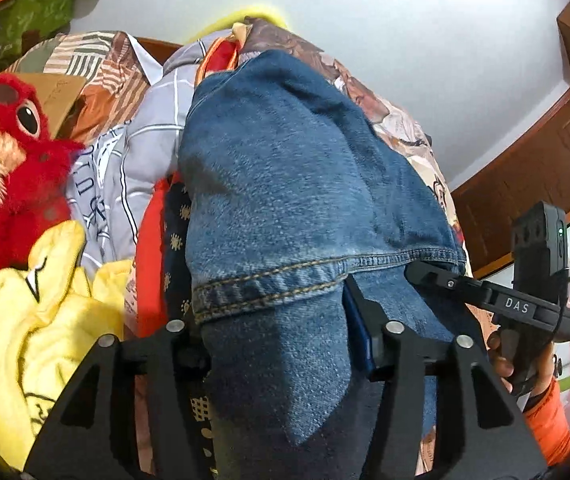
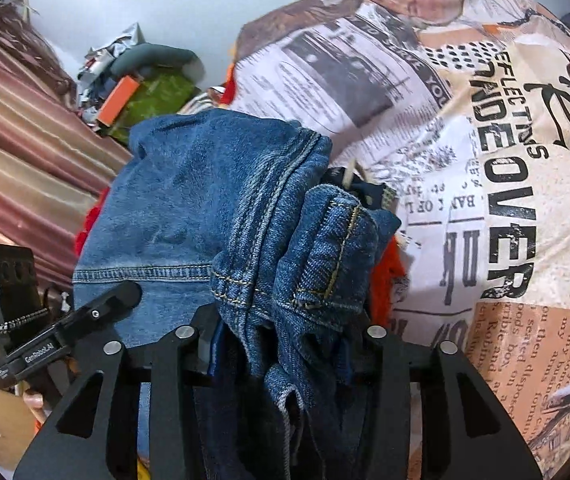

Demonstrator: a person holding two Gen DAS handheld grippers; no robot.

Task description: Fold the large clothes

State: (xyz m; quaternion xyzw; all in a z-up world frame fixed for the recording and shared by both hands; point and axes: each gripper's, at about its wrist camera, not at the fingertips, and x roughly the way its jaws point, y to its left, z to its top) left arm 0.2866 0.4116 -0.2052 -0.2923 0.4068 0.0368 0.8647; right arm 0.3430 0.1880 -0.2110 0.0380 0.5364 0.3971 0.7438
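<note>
While both grippers grasp the same blue denim garment with tan stitching point(image 1: 285, 184), the fold ahead turns on how that cloth runs from the jaws: in both wrist views it stretches forward and away, its long axis running roughly straight ahead of the fingers toward the heap of laundry. The left gripper point(image 1: 285, 344) has its jaws clenched on a flat thickness of denim just below a stitched hem, and the right gripper point(image 2: 281, 344) is closed on a bunched, seamed clump of the same garment. In the left view the right gripper appears just beside, biting the hem edge a little to the right, so the two grips sit near each other along one end, and neither looks clearly nearer the far end. My judgement is that the coming move must carry this held end forward over the rest of the denim. No flat bare surface shows; the garment lies draped over a mound that includes a newspaper-print beige cloth point(image 2: 465, 160), a grey quilt with white lines point(image 1: 141, 136) and a crumpled yellow fabric point(image 1: 37, 312). A red plush toy with a dark eye point(image 1: 17, 140) sits at the left, a striped maroon curtain point(image 2: 17, 120) hangs beyond, and a brown wooden door point(image 1: 545, 152) breaks the pale wall. Such lumpy support may skew any crease.
</note>
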